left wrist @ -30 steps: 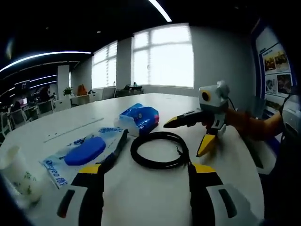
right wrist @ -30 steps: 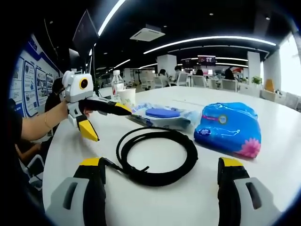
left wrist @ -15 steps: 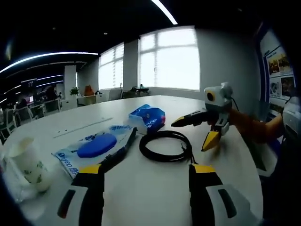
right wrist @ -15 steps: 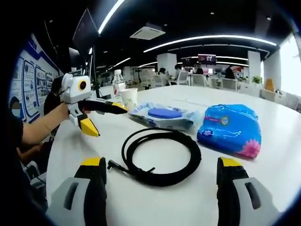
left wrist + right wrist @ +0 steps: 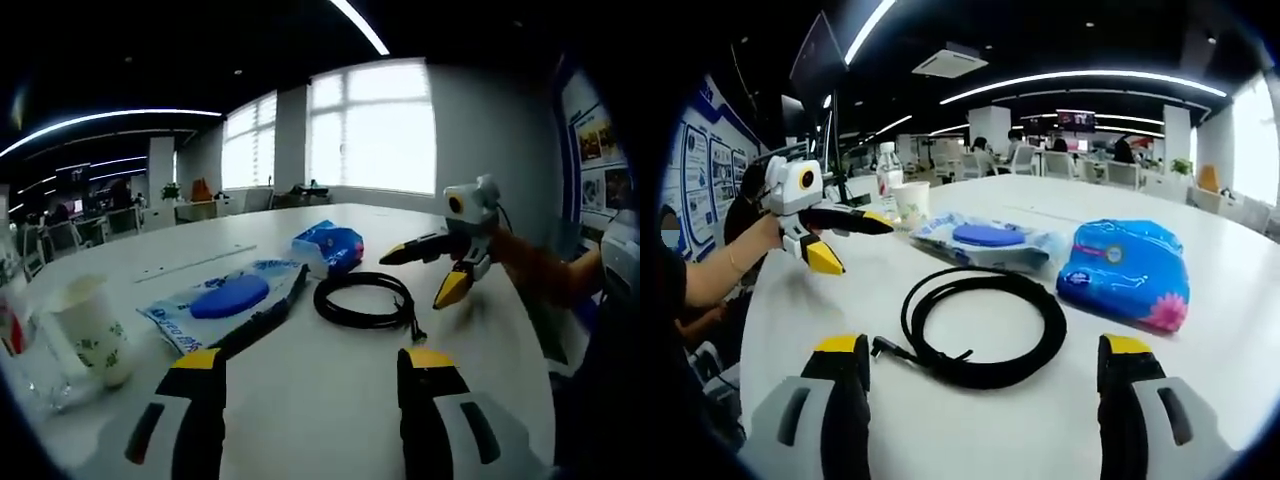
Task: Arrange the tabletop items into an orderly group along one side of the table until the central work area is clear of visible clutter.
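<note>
worktop [image 5: 970, 420]: white, glossy, rounded edge; bare at near end
cable [image 5: 980, 325]: black, coiled in loose ring, flat on worktop, approx centre; plug end sticks out twd near-left in right gripper view
tissue pack [image 5: 1127, 272]: blue, soft, flower print; just right of cable, apart
wipes pack [image 5: 985, 242]: clear/white w/ blue oval lid; lies flat beyond cable
paper cup [image 5: 910, 205]: upright, white w/ green print; beyond wipes pack
water bottle [image 5: 888, 178]: upright, beside cup; label unclear
</note>
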`<state>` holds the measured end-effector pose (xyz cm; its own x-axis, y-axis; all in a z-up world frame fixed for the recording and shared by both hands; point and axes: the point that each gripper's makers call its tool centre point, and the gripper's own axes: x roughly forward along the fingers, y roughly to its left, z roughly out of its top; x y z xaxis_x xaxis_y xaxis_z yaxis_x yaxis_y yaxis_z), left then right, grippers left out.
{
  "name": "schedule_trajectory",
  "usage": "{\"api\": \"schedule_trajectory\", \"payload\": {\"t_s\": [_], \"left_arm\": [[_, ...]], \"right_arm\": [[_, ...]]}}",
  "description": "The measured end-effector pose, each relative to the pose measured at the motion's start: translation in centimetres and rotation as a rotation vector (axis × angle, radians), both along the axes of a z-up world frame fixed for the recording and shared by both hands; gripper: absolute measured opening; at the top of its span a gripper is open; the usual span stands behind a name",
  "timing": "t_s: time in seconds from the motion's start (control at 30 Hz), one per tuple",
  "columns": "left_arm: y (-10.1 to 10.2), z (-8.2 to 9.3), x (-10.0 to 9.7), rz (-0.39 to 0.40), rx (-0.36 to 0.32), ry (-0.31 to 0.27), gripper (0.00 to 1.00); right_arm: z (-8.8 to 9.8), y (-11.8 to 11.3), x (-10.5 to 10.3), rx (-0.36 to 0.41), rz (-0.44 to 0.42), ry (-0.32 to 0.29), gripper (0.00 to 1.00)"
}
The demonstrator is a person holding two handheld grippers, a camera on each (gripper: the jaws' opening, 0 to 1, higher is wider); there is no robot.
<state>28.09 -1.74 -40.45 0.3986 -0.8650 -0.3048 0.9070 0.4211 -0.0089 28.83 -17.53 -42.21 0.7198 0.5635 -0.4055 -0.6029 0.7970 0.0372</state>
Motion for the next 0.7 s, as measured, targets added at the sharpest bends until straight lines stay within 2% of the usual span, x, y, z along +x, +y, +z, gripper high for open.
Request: {"api": "schedule_trajectory", "payload": {"t_s": [0.27, 0.47, 0.7], "left_arm": [[1.8, 0.1, -0.7, 0.013, -0.015, -0.009, 0.69], [3.4, -0.4, -1.2, 0.033, -0.001, -0.008, 0.69], [4.1, -0.8, -1.7, 0.041, 0.002, -0.002, 0.69]], "right_arm": [[0.1, -0.5, -1.2, -0.019, -0.005, -0.014, 0.9], [0.2, -0.9, -1.9, -0.005, -0.02, -0.021, 0.9], [0.2, -1.2, -2.4, 0.007, -0.035, -0.017, 0.9]]}}
